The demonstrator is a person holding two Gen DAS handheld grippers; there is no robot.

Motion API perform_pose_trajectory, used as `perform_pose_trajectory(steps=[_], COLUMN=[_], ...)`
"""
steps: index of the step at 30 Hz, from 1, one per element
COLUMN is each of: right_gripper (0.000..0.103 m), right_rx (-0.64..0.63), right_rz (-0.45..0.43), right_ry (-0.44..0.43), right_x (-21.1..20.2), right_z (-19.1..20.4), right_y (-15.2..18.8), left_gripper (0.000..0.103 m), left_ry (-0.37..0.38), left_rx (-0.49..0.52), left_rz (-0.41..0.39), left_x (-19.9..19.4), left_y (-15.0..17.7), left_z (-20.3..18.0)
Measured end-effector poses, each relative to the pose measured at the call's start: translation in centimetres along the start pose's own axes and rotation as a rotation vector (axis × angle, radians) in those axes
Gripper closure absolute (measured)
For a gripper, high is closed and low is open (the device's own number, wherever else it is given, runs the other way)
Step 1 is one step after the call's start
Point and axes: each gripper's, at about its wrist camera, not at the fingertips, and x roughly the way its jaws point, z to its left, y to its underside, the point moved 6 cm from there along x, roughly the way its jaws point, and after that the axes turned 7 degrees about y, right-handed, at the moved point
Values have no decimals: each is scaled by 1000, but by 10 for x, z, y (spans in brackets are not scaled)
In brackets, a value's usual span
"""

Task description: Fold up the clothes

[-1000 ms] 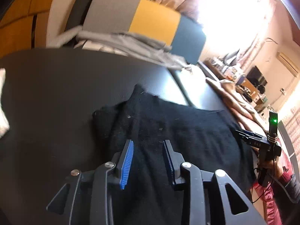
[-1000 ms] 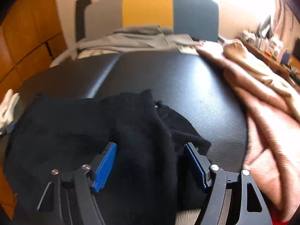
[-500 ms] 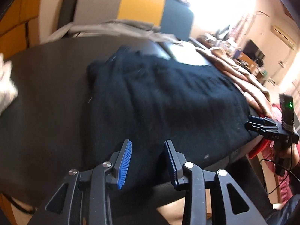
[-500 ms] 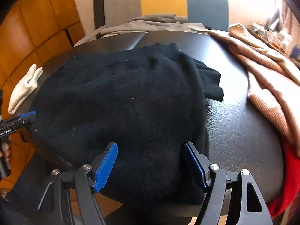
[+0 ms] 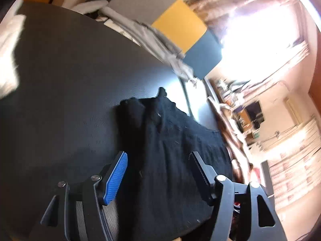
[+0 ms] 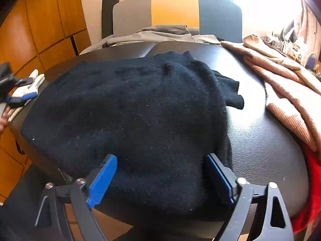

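Now black knit sweater (image 6: 136,108) lying rumpled on dark table (image 6: 260,140), both claws gaping wide, empty.

Strong daylight enters from the upper right in both views and burns out to white. The left wrist view is tilted and motion-blurred, worst at the right edge and on the white cloth (image 5: 9,50) at far left. The right wrist view is sharper. Glare patches lie on the glossy black leather tabletop (image 6: 258,132). Fisheye bending curves all edges; corners fall dark.
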Motion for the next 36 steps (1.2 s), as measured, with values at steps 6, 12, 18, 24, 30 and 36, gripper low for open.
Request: perform_pose_trajectory(steps=[6, 12, 18, 24, 30, 36], right_gripper=[3, 0, 2, 2, 3, 3], right_rx=[-9, -22, -32, -133, -386, -540], right_rz=[4, -3, 35, -44, 33, 249], right_ry=[-4, -7, -114, -258, -447, -424], right_x=[5, 7, 0, -16, 8, 83], right_z=[2, 5, -1, -16, 20, 22], right_y=[-4, -4, -19, -80, -118, -101], left_gripper=[37, 52, 81, 83, 83, 83], left_ry=[5, 30, 21, -86, -177, -182], left_rx=[-34, -64, -165, -109, -67, -32], left_rz=[94, 68, 70, 51, 69, 101], left_x=[45, 65, 71, 55, 43, 31], left_y=[-24, -35, -38, -68, -91, -97], left_z=[21, 20, 32, 30, 31, 14])
